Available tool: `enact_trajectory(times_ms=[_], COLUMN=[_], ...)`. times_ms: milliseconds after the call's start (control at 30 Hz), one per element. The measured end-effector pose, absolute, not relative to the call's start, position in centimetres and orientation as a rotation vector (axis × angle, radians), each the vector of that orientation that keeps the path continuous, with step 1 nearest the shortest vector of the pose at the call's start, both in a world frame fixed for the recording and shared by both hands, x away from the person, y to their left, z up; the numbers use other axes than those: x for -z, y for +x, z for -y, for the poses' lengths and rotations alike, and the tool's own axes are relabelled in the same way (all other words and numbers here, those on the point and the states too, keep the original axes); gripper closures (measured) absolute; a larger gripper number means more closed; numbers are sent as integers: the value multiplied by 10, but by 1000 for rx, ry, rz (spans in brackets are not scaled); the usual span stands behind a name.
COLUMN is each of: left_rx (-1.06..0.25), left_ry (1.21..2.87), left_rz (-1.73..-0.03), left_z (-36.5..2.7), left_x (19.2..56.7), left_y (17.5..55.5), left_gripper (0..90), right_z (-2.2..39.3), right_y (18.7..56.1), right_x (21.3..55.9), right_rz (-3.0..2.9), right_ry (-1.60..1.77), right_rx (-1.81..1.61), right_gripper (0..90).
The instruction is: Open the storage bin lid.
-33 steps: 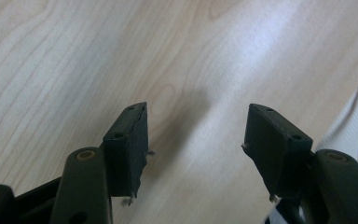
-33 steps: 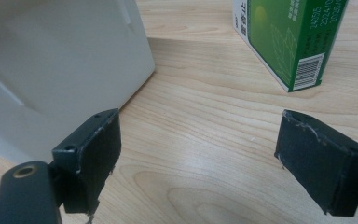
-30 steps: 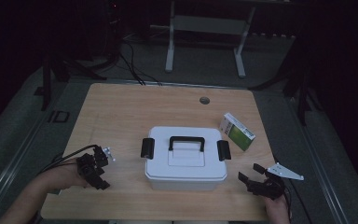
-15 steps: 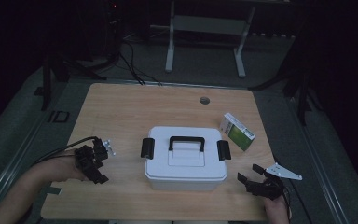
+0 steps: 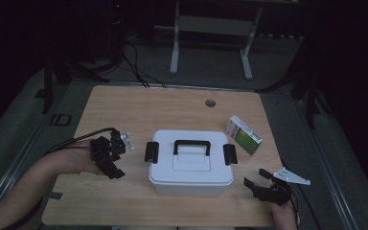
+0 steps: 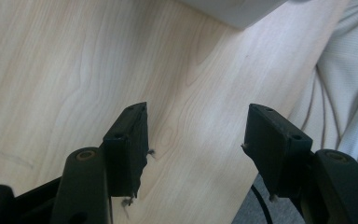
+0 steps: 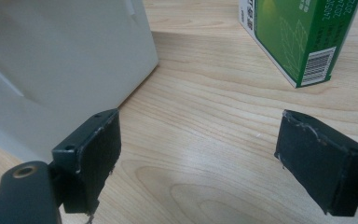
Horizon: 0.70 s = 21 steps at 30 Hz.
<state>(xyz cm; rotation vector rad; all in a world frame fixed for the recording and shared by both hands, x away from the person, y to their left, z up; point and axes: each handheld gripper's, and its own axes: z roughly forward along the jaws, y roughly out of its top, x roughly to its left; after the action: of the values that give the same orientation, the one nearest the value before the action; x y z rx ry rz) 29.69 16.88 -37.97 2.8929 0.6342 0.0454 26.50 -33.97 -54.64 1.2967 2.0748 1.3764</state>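
A white lidded box (image 5: 190, 163) with a black handle and a black latch at each end stands in the middle of the wooden table (image 5: 139, 110). A green and white carton (image 5: 243, 135) lies to its right. My left gripper (image 5: 114, 168) hovers left of the box, open and holding nothing; its own view has bare wood between the jaws (image 6: 196, 126) and a corner of the box (image 6: 235, 9) at the top. My right gripper (image 5: 255, 177) is open at the box's near right corner. In its view (image 7: 198, 135) the box wall (image 7: 60, 60) is at left and the carton (image 7: 298, 32) at upper right.
A round cable hole (image 5: 210, 103) sits near the table's far edge. A metal stand (image 5: 211, 28) and floor cables lie beyond the table. The person's pale shirt (image 6: 345, 84) shows past the near table edge.
My left gripper has moved away from the near edge and a little toward the box. The right gripper, box and carton have stayed put.
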Motion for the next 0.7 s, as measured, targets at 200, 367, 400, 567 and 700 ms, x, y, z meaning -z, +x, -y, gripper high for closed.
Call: enact_trajectory(times_ms=[200,367,400,567,700], left_rx=[-57,-61,-64,-85,-80], left_ry=[2914,2927,2932,2974,2981], left_rz=[-602,-578,-567,-536,-512], left_z=[-156,-146,-143,-131,-122], left_x=[364,353,352,347,344], left_y=[303,309,309,316,319], left_gripper=[401,401,401,401,401], right_z=[340,340,340,341,341], right_y=[265,265,265,265,265], right_x=[547,547,547,547,548], right_rz=[-2075,-2078,-2078,-2078,-2080], right_ry=[1297,1298,1298,1302,1301], right_rx=[-1380,-1378,-1379,-1384,-1381], right_gripper=[138,138,138,138,138])
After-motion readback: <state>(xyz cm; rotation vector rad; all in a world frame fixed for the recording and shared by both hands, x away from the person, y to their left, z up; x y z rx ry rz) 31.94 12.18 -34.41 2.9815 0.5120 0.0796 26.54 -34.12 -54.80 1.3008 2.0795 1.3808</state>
